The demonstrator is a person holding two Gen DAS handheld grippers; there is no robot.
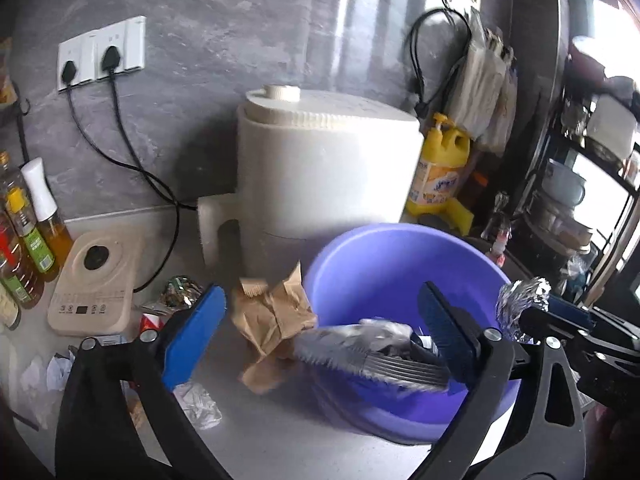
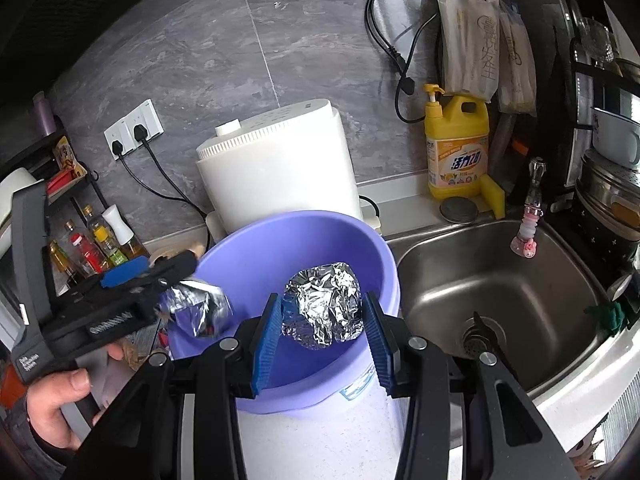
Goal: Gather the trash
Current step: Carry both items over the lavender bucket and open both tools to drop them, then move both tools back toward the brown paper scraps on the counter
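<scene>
A purple plastic basin [image 1: 372, 264] [image 2: 304, 236] stands on the counter. My left gripper [image 1: 320, 332] is open over its left rim, and a silvery wrapper [image 1: 360, 350] [image 2: 196, 308] lies blurred between its spread fingers. My right gripper [image 2: 322, 334] is shut on a crumpled foil ball [image 2: 324, 304] [image 1: 520, 304] and holds it above the basin. A crumpled brown paper bag [image 1: 272, 312] lies on the counter beside the basin. More scraps lie at the left: a green wrapper [image 1: 180, 292], white tissue [image 1: 36, 380] and clear plastic [image 1: 200, 404].
A white appliance [image 1: 320, 168] [image 2: 276, 168] stands behind the basin. A beige scale [image 1: 96, 280] and oil bottles [image 1: 24, 232] are on the left. A steel sink [image 2: 500, 280], a yellow detergent bottle [image 2: 458, 152] and a dish rack [image 2: 608, 160] are on the right.
</scene>
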